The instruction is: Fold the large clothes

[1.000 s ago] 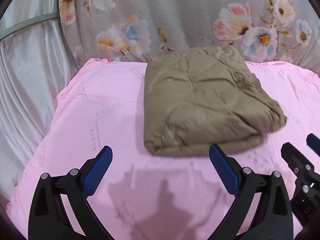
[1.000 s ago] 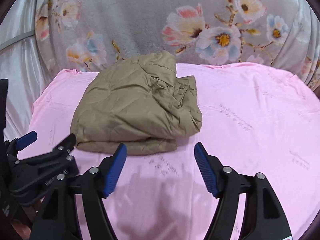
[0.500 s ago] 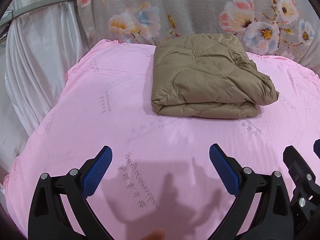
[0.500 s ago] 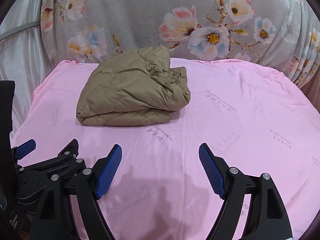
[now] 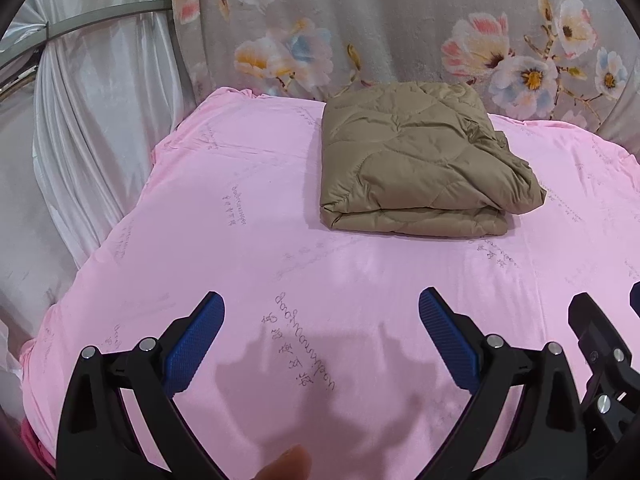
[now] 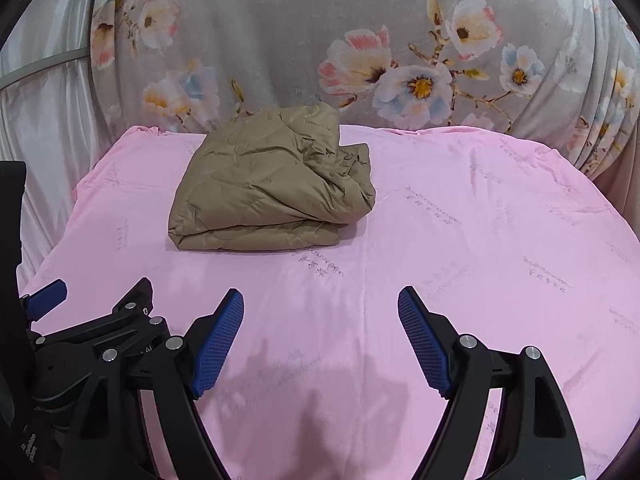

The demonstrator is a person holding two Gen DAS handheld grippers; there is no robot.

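My left gripper (image 5: 320, 324) hangs over the near part of the pink sheet (image 5: 248, 248), its blue pads (image 5: 194, 344) spread wide with nothing between them but bare cloth. My right gripper (image 6: 320, 320) sits just beside it, and its jaws have just been opening a little further; they stand wide too, empty, the blue pads (image 6: 218, 344) clear of the fabric below. Both point down at a slant toward the bed.

The folded tan quilted jacket (image 5: 420, 160) lies on the sheet toward the far edge, well apart from both pairs of fingers. From my right-hand view the jacket (image 6: 268, 184) sits left of the middle, close to the far left corner. It is a thick, squarish bundle, its fold facing me and its right side rumpled. Behind it, along the far edge, hangs a grey floral curtain (image 6: 360, 40), and a white satin drape (image 5: 100, 120) falls down the left side. A fingertip (image 5: 286, 462) shows blurred at the bottom of my left-hand view.
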